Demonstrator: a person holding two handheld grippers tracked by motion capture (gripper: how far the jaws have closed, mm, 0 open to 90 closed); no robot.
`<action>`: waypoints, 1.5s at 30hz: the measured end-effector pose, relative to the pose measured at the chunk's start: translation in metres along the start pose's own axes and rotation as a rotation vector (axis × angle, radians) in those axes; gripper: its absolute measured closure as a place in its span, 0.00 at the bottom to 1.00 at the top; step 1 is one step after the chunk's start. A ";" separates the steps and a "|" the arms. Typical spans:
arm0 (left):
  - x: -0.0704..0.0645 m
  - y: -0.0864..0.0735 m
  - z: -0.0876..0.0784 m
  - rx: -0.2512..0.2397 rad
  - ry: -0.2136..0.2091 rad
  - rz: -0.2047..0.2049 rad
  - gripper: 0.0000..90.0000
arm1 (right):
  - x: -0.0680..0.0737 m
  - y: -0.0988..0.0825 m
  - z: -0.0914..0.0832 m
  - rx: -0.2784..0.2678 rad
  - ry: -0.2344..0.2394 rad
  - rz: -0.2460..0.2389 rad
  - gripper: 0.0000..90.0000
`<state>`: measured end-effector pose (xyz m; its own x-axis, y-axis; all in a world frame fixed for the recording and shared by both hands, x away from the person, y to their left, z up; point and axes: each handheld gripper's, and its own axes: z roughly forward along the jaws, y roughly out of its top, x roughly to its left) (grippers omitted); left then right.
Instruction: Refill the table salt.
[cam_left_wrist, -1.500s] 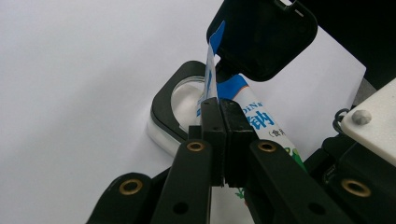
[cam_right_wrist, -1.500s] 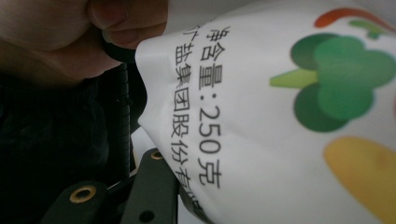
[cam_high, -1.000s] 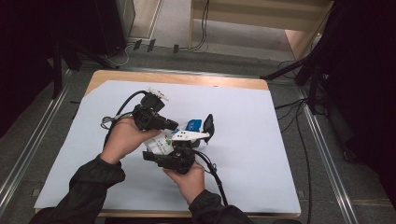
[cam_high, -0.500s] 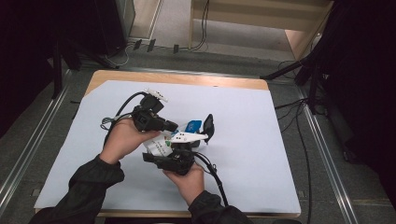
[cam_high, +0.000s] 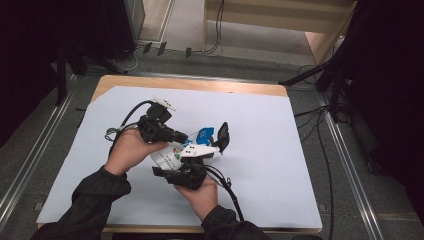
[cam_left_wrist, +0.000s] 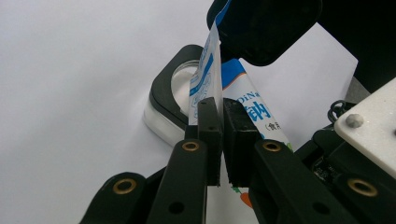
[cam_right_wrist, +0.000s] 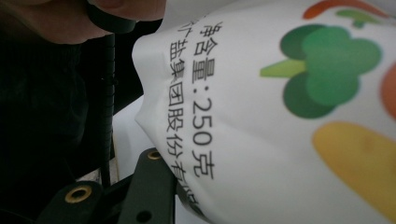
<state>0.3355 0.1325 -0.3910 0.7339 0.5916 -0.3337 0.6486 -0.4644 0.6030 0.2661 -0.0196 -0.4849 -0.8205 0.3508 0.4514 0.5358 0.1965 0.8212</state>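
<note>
Nothing has visibly shifted. The left tongs (cam_left_wrist: 219, 140) stay pinched on the salt packet's (cam_left_wrist: 243, 93) top edge while the right tongs (cam_high: 192, 167) grip its body above the desk (cam_high: 280, 150), over the small dish (cam_left_wrist: 175, 100); the tear appears unstarted.

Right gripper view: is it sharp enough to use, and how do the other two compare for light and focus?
Right gripper view: the white bag sits very close, print readable but soft, left side dark. Left gripper view: evenly lit, jaws crisp where the left gripper pinches the bag's edge; the black-rimmed container behind is slightly soft. High view: the table is bright, surroundings nearly black, hands small.
</note>
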 end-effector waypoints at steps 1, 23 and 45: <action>0.000 0.000 0.000 0.005 -0.001 0.004 0.97 | 0.000 0.000 0.000 0.001 -0.002 -0.002 0.77; 0.004 -0.007 0.001 -0.004 -0.016 -0.001 0.96 | 0.000 -0.005 0.003 0.019 -0.027 -0.039 0.80; -0.005 0.015 0.001 -0.003 0.006 -0.004 1.00 | -0.001 0.016 -0.011 -0.064 0.083 0.134 0.76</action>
<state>0.3414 0.1217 -0.3813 0.7297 0.5980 -0.3317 0.6512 -0.4596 0.6039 0.2730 -0.0268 -0.4688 -0.7578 0.2922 0.5835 0.6299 0.0938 0.7710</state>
